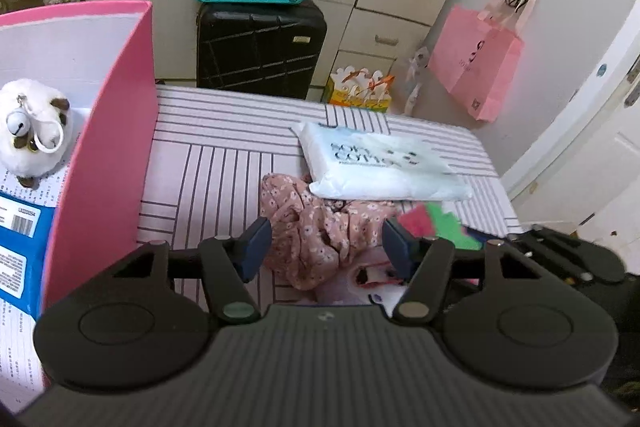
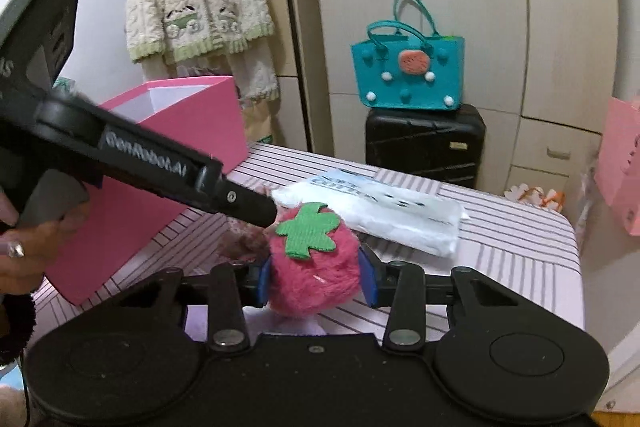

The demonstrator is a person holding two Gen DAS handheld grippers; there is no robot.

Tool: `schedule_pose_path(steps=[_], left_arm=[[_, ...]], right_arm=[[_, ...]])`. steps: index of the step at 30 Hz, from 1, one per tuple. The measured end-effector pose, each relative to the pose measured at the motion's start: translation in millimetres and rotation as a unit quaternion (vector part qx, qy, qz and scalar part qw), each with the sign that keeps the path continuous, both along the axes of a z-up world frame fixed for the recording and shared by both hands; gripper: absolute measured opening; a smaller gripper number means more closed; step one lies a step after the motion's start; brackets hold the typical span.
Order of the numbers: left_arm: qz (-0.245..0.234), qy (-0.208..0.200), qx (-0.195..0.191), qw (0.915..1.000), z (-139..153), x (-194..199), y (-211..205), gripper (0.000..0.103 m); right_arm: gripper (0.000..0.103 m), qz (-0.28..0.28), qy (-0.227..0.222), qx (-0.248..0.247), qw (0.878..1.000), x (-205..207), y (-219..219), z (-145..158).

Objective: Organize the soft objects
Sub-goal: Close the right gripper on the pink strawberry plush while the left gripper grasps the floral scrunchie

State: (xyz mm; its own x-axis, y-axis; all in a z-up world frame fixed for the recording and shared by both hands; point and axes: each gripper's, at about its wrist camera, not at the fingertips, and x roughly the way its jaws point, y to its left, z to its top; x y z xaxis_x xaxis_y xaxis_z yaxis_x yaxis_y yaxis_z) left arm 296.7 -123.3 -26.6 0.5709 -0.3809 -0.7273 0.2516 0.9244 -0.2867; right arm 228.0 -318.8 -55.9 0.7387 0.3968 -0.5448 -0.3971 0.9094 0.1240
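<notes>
The right tool (image 2: 316, 277) grips the plush strawberry (image 2: 312, 267); the left tool (image 1: 326, 247) gapes around the floral cloth (image 1: 312, 231) and should close deep.

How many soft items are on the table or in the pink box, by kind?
Plush toys: 2, white sheep plush in the pink cardboard box, fuzzy pink strawberry plush
Floral pink cloth: 1
White plastic tissue pack: 1
Total: 4

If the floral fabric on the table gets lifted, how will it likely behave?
The floral fabric lies crumpled in loose folds, so it will probably drape limply. It looks thin, likely light. Pinched at one spot, the rest would probably trail across the striped tablecloth.
</notes>
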Motion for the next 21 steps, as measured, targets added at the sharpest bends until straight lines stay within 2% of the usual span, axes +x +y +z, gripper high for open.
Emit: schedule_pose_path(steps=[5, 10, 18, 20, 21], left_arm=[[-0.007, 0.004, -0.007, 0.9999, -6.6, 4.5, -4.9, 0.06], [0.008, -0.012, 0.024, 0.9996, -15.3, 9.1, -14.3, 0.061], [0.015, -0.009, 0.048, 0.9987, -26.6, 15.7, -22.9, 0.065], [0.019, -0.017, 0.06, 0.9979, -26.5, 14.9, -25.6, 0.06], [0.018, -0.019, 0.067, 0.9974, -27.2, 14.7, -27.0, 0.047]], right_arm=[[0.047, -0.031, 0.023, 0.003, 0.999, 4.9, -11.5, -2.2], [0.047, -0.039, 0.026, 0.008, 0.999, 8.3, -16.8, -3.4], [0.049, -0.037, 0.036, 0.014, 0.999, 13.6, -16.8, -5.9], [0.049, -0.037, 0.037, 0.016, 0.998, 13.7, -16.7, -6.5], [0.049, -0.037, 0.037, 0.017, 0.998, 13.7, -17.2, -7.0]])
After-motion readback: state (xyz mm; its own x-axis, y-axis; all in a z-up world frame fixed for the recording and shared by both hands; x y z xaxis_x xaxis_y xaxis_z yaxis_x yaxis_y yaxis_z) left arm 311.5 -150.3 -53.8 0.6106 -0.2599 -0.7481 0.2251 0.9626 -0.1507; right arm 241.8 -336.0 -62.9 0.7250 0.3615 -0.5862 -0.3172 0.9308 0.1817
